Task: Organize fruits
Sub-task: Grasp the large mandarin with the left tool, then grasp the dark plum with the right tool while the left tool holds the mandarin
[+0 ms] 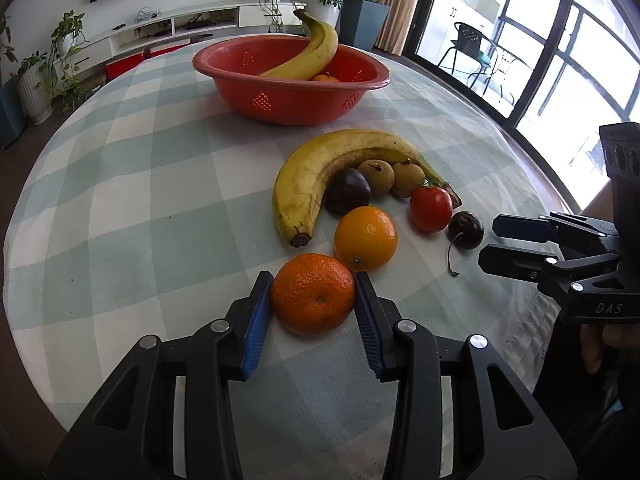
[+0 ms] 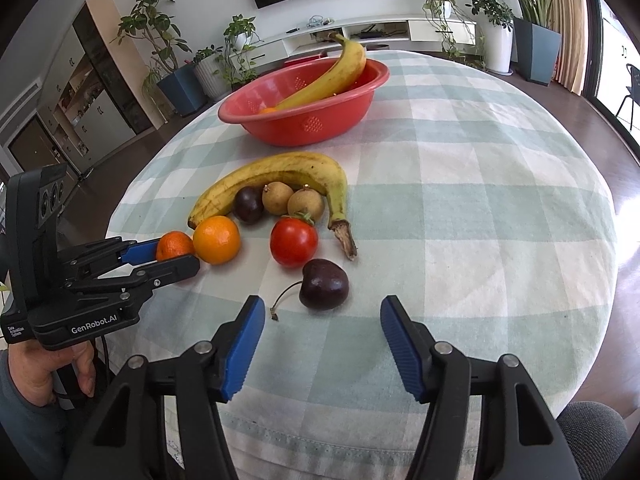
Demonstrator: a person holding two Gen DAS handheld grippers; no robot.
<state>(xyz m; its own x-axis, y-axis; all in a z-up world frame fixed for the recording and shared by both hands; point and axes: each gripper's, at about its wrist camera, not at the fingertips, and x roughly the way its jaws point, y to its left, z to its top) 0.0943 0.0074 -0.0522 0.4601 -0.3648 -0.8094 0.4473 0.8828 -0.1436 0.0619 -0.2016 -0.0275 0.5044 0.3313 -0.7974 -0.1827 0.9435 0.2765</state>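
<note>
My left gripper [image 1: 313,294] is shut on a mandarin [image 1: 313,294] that rests on the checked tablecloth; it also shows in the right wrist view [image 2: 173,245]. My right gripper [image 2: 322,312] is open, just short of a dark cherry [image 2: 324,285]. A red basket [image 1: 288,76] at the far side holds a banana [image 1: 308,54] and a small orange fruit [image 1: 326,78]. On the cloth lie a banana [image 1: 320,172], an orange [image 1: 366,238], a tomato [image 1: 431,209], a dark plum [image 1: 348,191] and two brown longans [image 1: 376,176].
The round table's edge [image 2: 592,320] curves close on the right. Potted plants [image 2: 240,52], a TV shelf [image 2: 360,36] and glass doors [image 1: 560,60] stand beyond the table.
</note>
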